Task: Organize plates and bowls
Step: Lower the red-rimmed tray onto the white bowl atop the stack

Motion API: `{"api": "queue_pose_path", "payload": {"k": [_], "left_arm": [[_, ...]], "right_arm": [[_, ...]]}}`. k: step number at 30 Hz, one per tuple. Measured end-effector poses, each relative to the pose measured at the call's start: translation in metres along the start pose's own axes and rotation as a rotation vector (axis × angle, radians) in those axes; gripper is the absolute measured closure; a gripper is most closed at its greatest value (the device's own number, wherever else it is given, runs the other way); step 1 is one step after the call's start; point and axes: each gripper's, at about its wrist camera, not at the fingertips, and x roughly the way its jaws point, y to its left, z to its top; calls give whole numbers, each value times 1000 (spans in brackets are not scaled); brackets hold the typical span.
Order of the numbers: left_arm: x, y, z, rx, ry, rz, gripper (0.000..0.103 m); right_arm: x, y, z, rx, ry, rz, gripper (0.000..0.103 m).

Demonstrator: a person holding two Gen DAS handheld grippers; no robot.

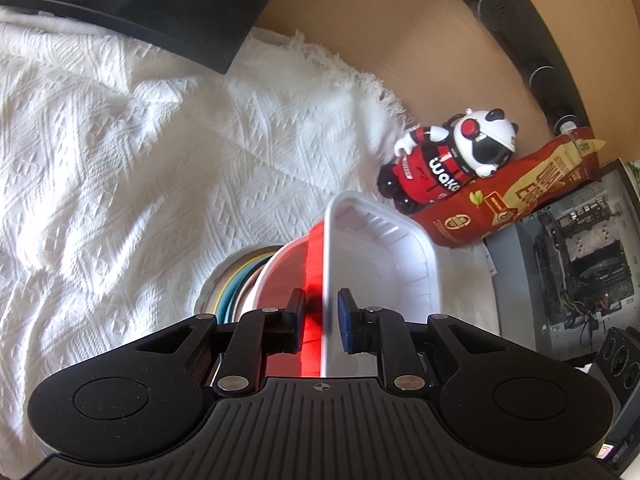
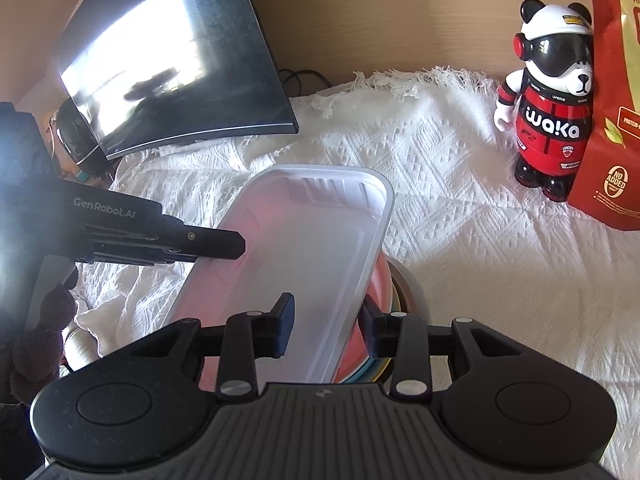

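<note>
A white rectangular plastic tray [image 1: 384, 256] rests tilted on a stack of coloured plates and bowls [image 1: 236, 284], with a red one [image 1: 284, 268] on top. My left gripper [image 1: 322, 312] has its jaws around the tray's rim with a gap on each side. In the right wrist view the same tray [image 2: 304, 248] lies over the stack [image 2: 400, 292]. My right gripper [image 2: 326, 320] straddles the tray's right rim, jaws apart. The left gripper's fingers [image 2: 208, 246] reach in from the left at the tray's left edge.
A white woven cloth [image 2: 460, 240] covers the table. A panda figure [image 2: 550, 96] and a red snack bag [image 2: 616, 100] stand at the back right. A dark curved monitor [image 2: 176, 60] stands at the back left. An open computer case [image 1: 580, 264] sits at the right.
</note>
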Motion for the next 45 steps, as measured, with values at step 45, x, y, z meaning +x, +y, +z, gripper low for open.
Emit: {"api": "queue_pose_path", "payload": {"k": [45], "left_arm": [[-29,21,0,-58,-51,-74,84]], "right_arm": [[-9,9,10,22,-28,-47,68]]}}
